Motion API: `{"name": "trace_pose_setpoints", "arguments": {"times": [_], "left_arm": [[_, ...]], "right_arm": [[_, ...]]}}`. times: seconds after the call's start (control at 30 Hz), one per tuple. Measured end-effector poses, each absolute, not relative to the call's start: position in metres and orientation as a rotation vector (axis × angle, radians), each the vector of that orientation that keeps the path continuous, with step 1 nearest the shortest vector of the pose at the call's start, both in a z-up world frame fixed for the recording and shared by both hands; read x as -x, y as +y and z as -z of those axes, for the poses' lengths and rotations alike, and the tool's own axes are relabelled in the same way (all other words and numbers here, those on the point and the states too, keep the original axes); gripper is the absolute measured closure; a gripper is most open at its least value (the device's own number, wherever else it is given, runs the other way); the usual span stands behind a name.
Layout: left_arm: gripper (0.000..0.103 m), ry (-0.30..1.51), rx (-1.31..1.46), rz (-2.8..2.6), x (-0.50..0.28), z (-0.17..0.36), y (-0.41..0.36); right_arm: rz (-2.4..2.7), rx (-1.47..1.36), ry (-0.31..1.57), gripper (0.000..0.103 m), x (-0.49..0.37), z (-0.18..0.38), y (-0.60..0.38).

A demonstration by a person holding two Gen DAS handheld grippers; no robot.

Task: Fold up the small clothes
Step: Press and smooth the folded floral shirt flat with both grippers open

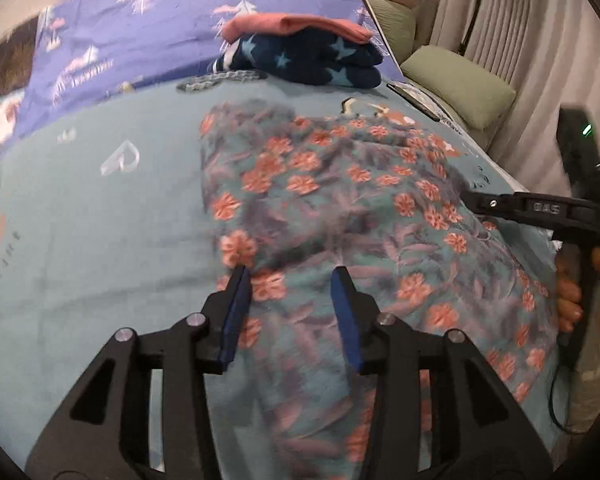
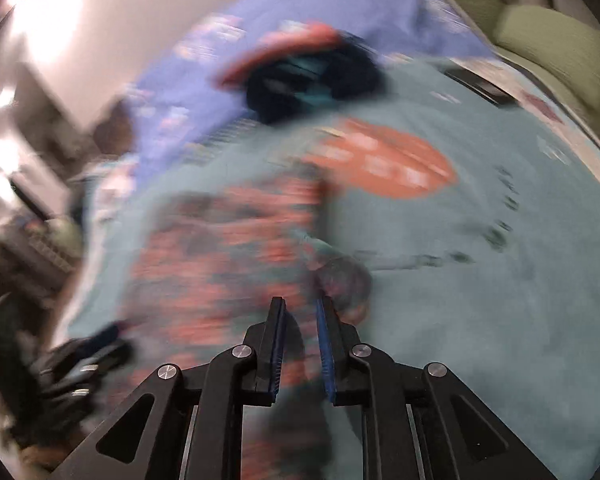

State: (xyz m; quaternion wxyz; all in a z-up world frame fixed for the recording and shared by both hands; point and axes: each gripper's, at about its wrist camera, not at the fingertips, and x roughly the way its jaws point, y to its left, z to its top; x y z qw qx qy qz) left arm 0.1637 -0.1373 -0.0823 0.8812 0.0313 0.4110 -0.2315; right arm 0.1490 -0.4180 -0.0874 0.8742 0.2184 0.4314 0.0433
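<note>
Teal bedspread [image 1: 80, 240] bears floral garment [image 1: 340, 208] near folded stack [image 1: 300, 52] (pink-topped).

text: "OAS" | on: right gripper [image 1: 540, 208] side | other print: unreadable

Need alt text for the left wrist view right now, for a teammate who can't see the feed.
The left gripper hangs open over a floral garment spread on a teal bedcover, its pads not pressing the cloth. Behind lies a stack of folded clothes; the right gripper reaches in from the right edge.
</note>
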Motion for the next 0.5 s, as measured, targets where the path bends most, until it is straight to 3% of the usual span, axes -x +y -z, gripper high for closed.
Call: {"name": "trace_pose_setpoints", "arguments": {"times": [0.1,0.23,0.27,0.33,0.5], "left_arm": [[0.059,0.836,-0.077,0.500,-0.159,0.072,-0.133],[0.057,0.810,-0.032,0.547,-0.168,0.053,-0.130],[0.056,0.803,-0.025,0.545,-0.173,0.050,-0.129],[0.052,0.794,-0.028,0.513,-0.188,0.048,-0.126],[0.047,0.813,-0.015,0.478,-0.227,0.052,-0.119]], "right_arm": [[-0.154,-0.615,0.873,0.090,-0.146,0.095,-0.440],[-0.174,-0.562,0.828,0.082,-0.153,0.067,-0.438],[-0.187,-0.543,0.815,0.077,-0.161,0.060,-0.437],[-0.191,-0.530,0.821,0.057,-0.181,0.050,-0.440],[-0.267,-0.620,0.940,0.056,-0.233,0.063,-0.451]]}}
